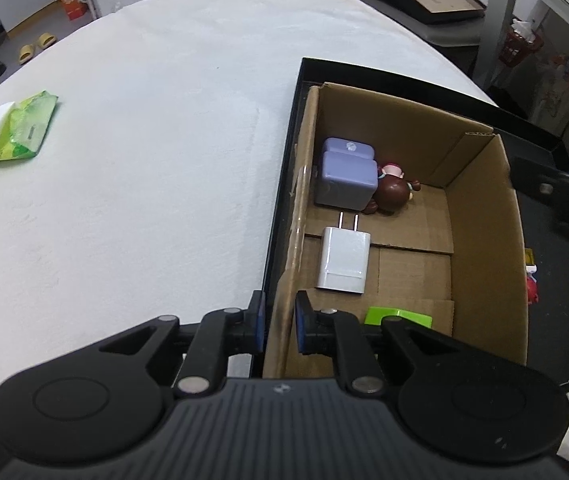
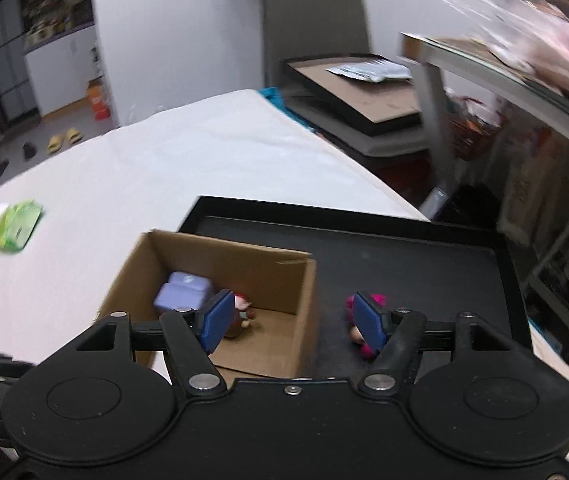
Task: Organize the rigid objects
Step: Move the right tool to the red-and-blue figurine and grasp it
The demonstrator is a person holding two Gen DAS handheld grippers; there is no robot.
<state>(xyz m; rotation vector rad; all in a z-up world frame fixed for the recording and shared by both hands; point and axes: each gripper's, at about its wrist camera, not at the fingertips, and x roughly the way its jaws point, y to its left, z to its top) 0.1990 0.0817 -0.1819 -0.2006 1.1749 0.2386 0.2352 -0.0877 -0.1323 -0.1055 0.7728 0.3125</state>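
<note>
— Where does the left gripper (image 1: 280,326) sit?

— Its blue pads pinch the cardboard box (image 1: 480,216) by the left wall, at the near corner. Just past them, at one o'clock, lies a glossy green block (image 1: 398,315); further on, a smooth white charger (image 1: 344,266), prongs pointing away. Farthest are a rounded lilac case (image 1: 346,174) touching a brown-haired figurine (image 1: 394,194).

— And the right gripper (image 2: 292,322)?

— Spread wide, holding nothing, above the box's right wall. A blurred pink toy (image 2: 368,326) lies by its right pad on the matte black tray (image 2: 424,256).
</note>
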